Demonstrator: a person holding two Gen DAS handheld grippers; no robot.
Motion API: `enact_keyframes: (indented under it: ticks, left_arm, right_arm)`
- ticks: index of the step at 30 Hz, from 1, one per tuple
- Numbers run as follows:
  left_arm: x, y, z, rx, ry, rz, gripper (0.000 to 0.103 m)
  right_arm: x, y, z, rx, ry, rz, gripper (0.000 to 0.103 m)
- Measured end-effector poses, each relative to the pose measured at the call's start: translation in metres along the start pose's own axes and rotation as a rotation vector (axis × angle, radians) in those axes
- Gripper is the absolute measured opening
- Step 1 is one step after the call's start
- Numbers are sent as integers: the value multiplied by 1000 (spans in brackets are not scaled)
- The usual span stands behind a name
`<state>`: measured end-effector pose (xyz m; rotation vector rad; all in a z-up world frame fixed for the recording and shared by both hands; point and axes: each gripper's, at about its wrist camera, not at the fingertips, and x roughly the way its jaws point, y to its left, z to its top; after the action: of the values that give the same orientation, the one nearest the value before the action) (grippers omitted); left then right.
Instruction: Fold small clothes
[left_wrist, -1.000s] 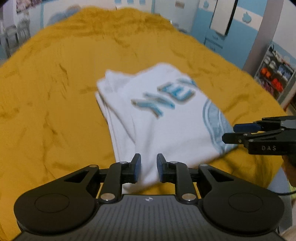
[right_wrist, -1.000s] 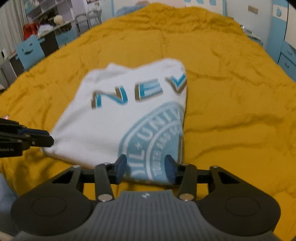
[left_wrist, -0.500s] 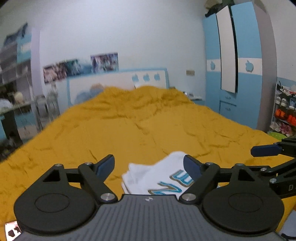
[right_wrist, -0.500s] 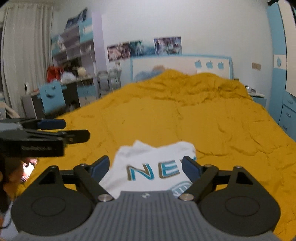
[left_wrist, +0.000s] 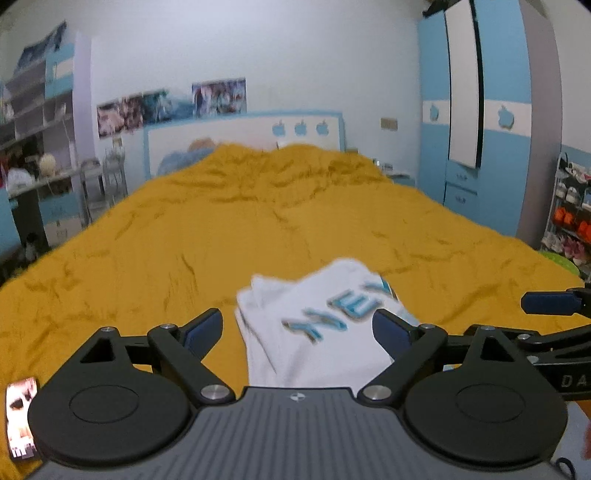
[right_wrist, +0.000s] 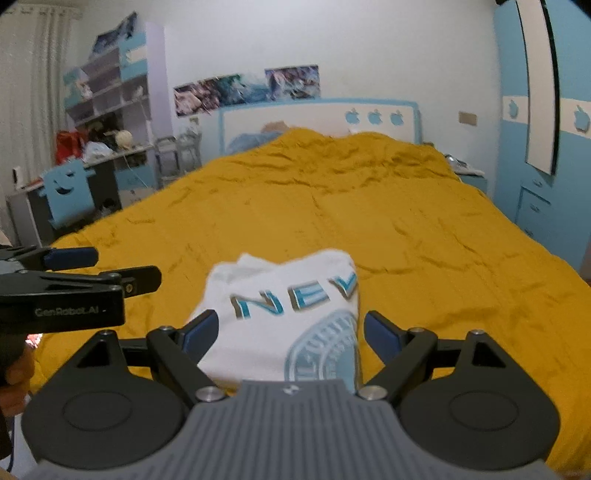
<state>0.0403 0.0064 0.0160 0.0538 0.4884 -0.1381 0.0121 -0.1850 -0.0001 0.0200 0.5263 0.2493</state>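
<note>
A folded white T-shirt (left_wrist: 317, 325) with blue letters and a round blue print lies on the mustard bedspread (left_wrist: 258, 229) near its front edge. It also shows in the right wrist view (right_wrist: 280, 314). My left gripper (left_wrist: 297, 330) is open and empty, held above and just in front of the shirt. My right gripper (right_wrist: 290, 332) is open and empty too, likewise held back above the shirt's near edge. The left gripper shows from the side at the left of the right wrist view (right_wrist: 110, 269), and the right gripper's fingers (left_wrist: 550, 302) show at the right of the left wrist view.
The bedspread (right_wrist: 406, 221) stretches back to a white and blue headboard (right_wrist: 321, 114). A blue wardrobe (left_wrist: 476, 118) stands right, a shoe rack (left_wrist: 569, 218) beside it. A desk with shelves (right_wrist: 92, 147) and a blue chair (right_wrist: 68, 192) stand left.
Both grippers opened wide and tilted up and back from the shirt; the views went from looking down on it to looking across the bed. The shirt stays folded in place.
</note>
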Motion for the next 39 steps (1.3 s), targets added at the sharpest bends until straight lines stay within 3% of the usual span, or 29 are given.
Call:
enact_keyframes:
  ticks: [10,20,39]
  left_arm:
    - [5,3,-31,-75,159,30,103]
    - [4,0,-37,-72,183,41,103]
    - [3,1,-37,-72,182,42,103]
  right_arm:
    - [6,4,-30,67,97,-43,82]
    - [20,7,-41,67,157,-69,82]
    - [23,8,-43,66,164,-68,82]
